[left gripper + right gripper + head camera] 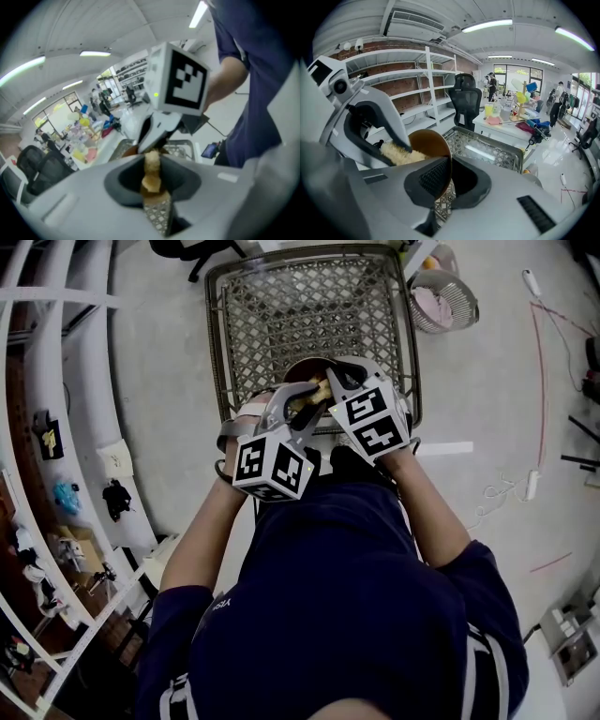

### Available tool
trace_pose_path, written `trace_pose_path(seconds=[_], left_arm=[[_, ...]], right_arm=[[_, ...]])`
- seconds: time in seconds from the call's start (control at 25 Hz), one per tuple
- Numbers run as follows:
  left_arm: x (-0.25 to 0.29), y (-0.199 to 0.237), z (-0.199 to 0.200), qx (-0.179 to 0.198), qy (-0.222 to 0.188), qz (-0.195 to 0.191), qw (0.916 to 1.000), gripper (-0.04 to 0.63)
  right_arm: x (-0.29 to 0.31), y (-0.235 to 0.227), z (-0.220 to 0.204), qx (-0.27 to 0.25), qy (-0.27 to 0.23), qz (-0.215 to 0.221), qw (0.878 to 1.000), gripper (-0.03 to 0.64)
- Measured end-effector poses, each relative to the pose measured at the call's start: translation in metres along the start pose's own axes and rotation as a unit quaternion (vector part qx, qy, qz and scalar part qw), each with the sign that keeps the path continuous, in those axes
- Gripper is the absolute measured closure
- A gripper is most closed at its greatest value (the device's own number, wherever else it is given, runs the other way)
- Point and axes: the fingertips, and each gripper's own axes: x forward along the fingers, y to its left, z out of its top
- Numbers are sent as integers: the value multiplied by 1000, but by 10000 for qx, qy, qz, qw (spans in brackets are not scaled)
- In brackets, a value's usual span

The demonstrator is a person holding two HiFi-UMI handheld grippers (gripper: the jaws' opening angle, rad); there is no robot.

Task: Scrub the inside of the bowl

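A brown bowl (305, 371) hangs tilted over the wire mesh basket (281, 296). My right gripper (337, 382) is shut on its rim; in the right gripper view the bowl (426, 145) stands on edge between the jaws of that gripper (449, 176). My left gripper (314, 392) is shut on a tan scrubbing sponge (317, 393). The sponge (399, 153) rests against the bowl's inner side at its left edge. In the left gripper view the sponge (151, 174) sticks up between the closed jaws, with the right gripper's marker cube (183, 79) just beyond it.
The basket sits on a pale floor in front of the person. A small round wire bin with a pink cloth (441, 301) stands at the back right. White shelving (56, 381) curves along the left. Cables (539, 381) lie on the right. A black office chair (468, 101) stands beyond the basket.
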Motion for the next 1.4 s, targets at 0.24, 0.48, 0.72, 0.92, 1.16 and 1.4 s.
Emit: trace_pose_path(seconds=[0.24, 0.48, 0.72, 0.92, 1.16, 1.4], left_arm=[[-14, 21, -18, -146, 380, 230, 9989, 512], [3, -9, -8, -85, 332, -225, 9992, 512], [3, 29, 2, 2, 221, 226, 9995, 512], [-1, 22, -12, -299, 411, -19, 9987, 511], [14, 8, 5, -142, 241, -295, 9992, 511], [1, 45, -4, 23, 521, 277, 9983, 511]], right_arm=[[-1, -7, 0, 69, -37, 5, 10000, 603], [-1, -14, 7, 29, -97, 0, 9999, 604], [0, -17, 6, 70, -102, 65, 9999, 604], [-1, -26, 3, 115, -60, 24, 9999, 604], [1, -24, 10, 29, -86, 76, 9999, 604], [1, -26, 9, 78, -81, 77, 9999, 604]])
